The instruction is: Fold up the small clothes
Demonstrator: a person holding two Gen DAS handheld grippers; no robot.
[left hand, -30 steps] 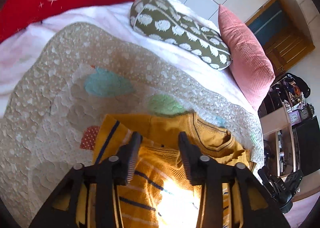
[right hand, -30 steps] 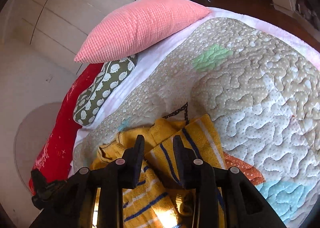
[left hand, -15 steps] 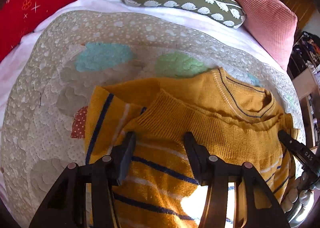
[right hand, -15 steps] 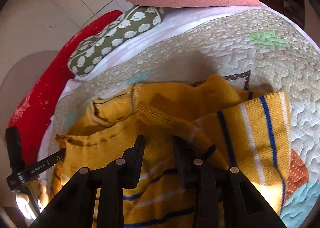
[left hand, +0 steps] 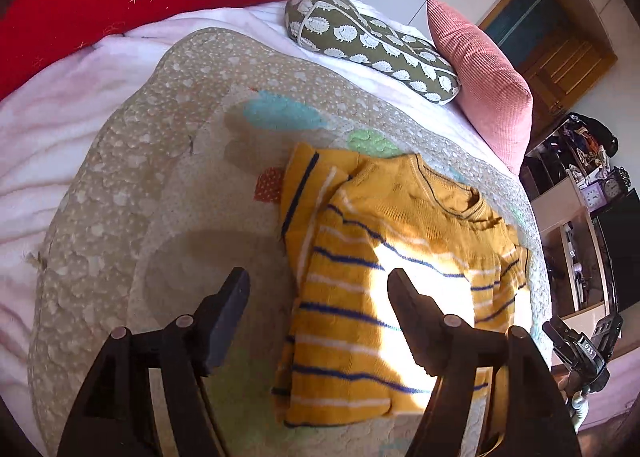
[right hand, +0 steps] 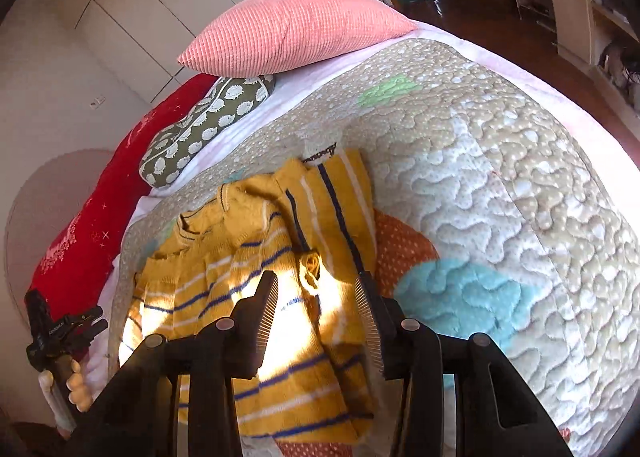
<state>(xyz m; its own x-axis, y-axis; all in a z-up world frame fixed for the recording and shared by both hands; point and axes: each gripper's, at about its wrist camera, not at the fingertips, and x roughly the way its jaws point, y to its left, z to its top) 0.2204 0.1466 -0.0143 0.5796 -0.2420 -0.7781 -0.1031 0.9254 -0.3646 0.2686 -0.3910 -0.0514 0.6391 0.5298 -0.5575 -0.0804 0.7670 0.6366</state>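
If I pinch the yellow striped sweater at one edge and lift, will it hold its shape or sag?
The yellow striped sweater will probably sag: it is a soft knit lying in loose layers, with a cuff curled on top. It looks light for its size. The quilt beneath is textured, so pushing would likely bunch it rather than slide it.

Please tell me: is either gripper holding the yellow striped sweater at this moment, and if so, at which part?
Nothing is held. The left gripper and right gripper have just been opening, and their jaws stand apart above the sweater, which lies on the quilt.

No legible text anywhere
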